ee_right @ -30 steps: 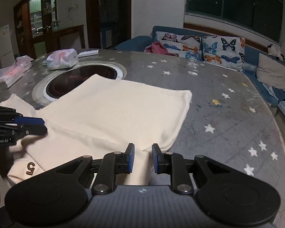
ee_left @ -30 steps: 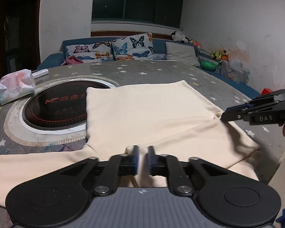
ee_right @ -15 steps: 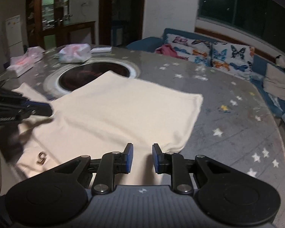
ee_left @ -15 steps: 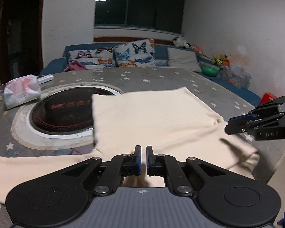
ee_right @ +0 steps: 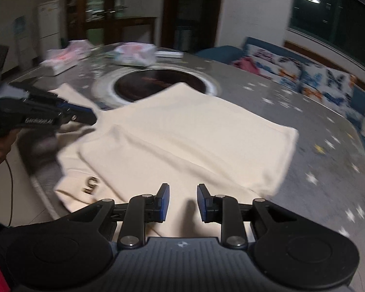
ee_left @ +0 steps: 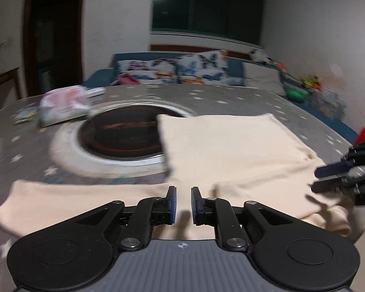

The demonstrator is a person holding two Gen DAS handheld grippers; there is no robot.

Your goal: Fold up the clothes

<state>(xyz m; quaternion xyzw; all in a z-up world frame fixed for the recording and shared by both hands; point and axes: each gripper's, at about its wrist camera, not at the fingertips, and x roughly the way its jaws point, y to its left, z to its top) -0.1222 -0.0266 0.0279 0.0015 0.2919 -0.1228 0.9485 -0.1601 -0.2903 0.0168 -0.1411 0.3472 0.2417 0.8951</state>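
So far we have the cream garment (ee_right: pixel 182 131) lying on the star-patterned table (ee_right: pixel 328 131), its body folded into a flat rectangle that reaches toward 12 o'clock and overlaps the rim of the round dark inset (ee_left: pixel 124 133). In our left view one sleeve (ee_left: pixel 68 199) lies stretched out toward 9 o'clock, not yet folded in, and the near portion with a dark mark on it, at about 7 o'clock in the right view, hangs rumpled by the table edge. Our left gripper (ee_left: pixel 181 205) hovers over the near cloth with a narrow gap between its jaws, gripping nothing; our right gripper (ee_right: pixel 180 203) stands wider apart, also empty. We judge the task roughly midway: the sleeve and the near end remain to be folded over.
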